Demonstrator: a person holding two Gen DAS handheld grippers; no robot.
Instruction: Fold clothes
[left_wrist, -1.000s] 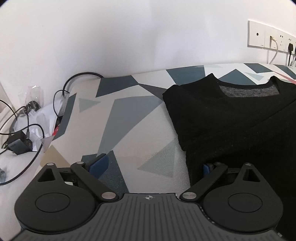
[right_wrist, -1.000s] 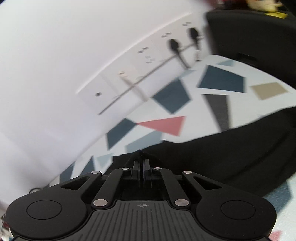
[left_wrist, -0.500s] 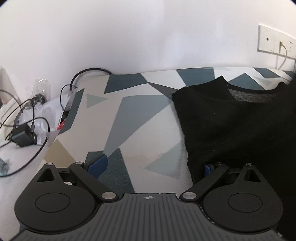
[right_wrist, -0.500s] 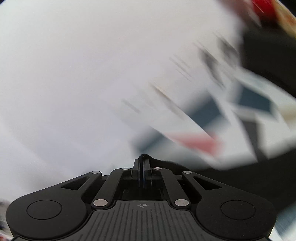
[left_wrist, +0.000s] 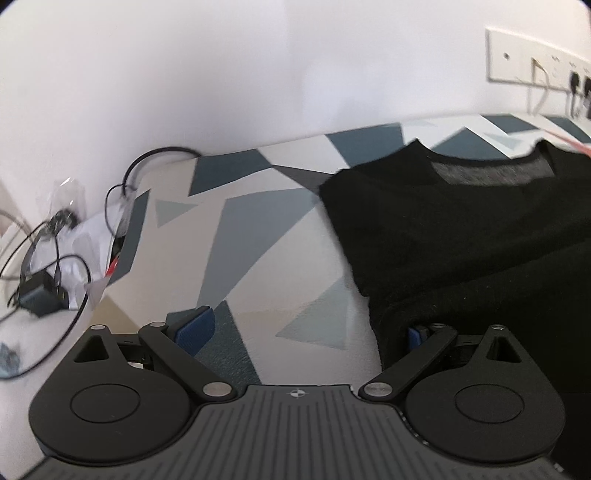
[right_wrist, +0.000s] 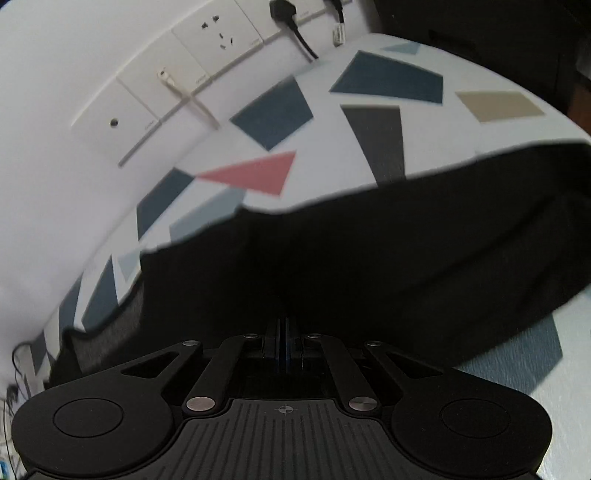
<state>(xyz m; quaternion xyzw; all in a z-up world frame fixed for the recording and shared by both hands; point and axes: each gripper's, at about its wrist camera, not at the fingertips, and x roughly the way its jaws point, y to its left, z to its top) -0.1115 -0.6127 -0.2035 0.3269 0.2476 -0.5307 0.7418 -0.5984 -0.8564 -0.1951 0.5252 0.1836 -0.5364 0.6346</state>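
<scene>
Nearest in our left view: left gripper (left_wrist: 303, 332), jaws spread wide. Its left blue pad (left_wrist: 195, 326) sits over the bare cloth (left_wrist: 258, 229); the right pad (left_wrist: 417, 334) is mostly hidden at the near left edge of the shirt (left_wrist: 461, 236). We can't tell if that pad touches fabric. Nothing is between the jaws except patterned cloth.

Right view: right gripper (right_wrist: 283, 343), jaws pressed together with only a thin blue line visible between them. The shirt (right_wrist: 369, 266) starts right at the tips and is black on black there, so we see the jaws pinching its near edge but not how much fabric is caught.

Shirt position: lies on the cloth-covered table, on the right half of the left view. It looks laid flat with a fold line running diagonally across its near part. Collar (left_wrist: 491, 170) is at the far end, toward the wall, with the grey inner neck showing. In the right view the shirt's far edge runs across mid-frame, slightly blurred.

The cloth is white with blue, grey, tan and one pink triangle (right_wrist: 255, 173) just beyond the shirt.

Left of the table: black cables (left_wrist: 55, 251), a small black adapter (left_wrist: 37, 299), and clear plastic wrapping.

Far: white wall with a row of sockets (right_wrist: 166, 88), two with black plugs (right_wrist: 284, 11) in.
</scene>
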